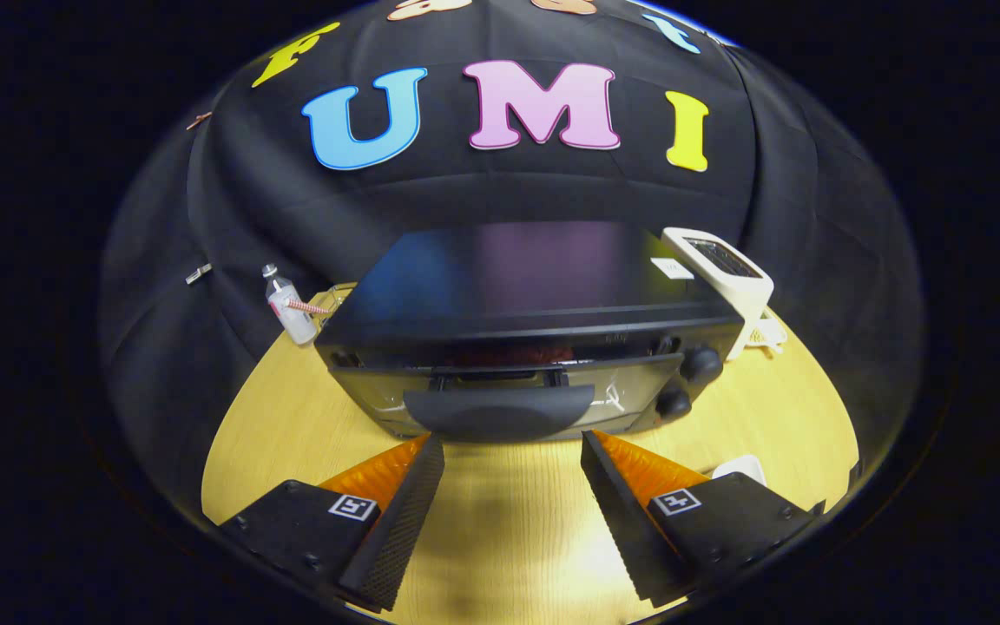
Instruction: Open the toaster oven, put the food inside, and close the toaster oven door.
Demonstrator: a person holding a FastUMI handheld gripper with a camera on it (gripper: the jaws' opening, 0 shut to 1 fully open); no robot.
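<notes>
A pale wooden table (517, 521) fills the lower middle of the frame, backed by the booth's black cloth wall (483, 191) across the upper half.

The gripper (513, 447) is held level and looks straight ahead, slightly down on the table. Its two fingers rise from the lower left and lower right and stand wide apart, with bare tabletop between them and nothing gripped. The fingertips (430, 447) end just short of the toaster oven (526, 347), which sits in the middle of the frame, just ahead of the fingers and centred between them.

The oven's door (500, 395) appears tilted slightly open at the top, with a dark gap above it; something reddish shows dimly in that gap, too dark to identify. The curved door handle (500, 411) lies just beyond the fingertips. Two round knobs (700, 365) sit on the oven's right side. Its glossy top reflects the wall.

At the lower right, a small white object (741, 469) is mostly hidden behind the right finger. Behind the oven's right corner stands a white appliance (721, 269), partly cut off by the oven. At the middle left, beside the oven's far corner, stands a small clear bottle (287, 308); something glassy next to it is hard to make out.
</notes>
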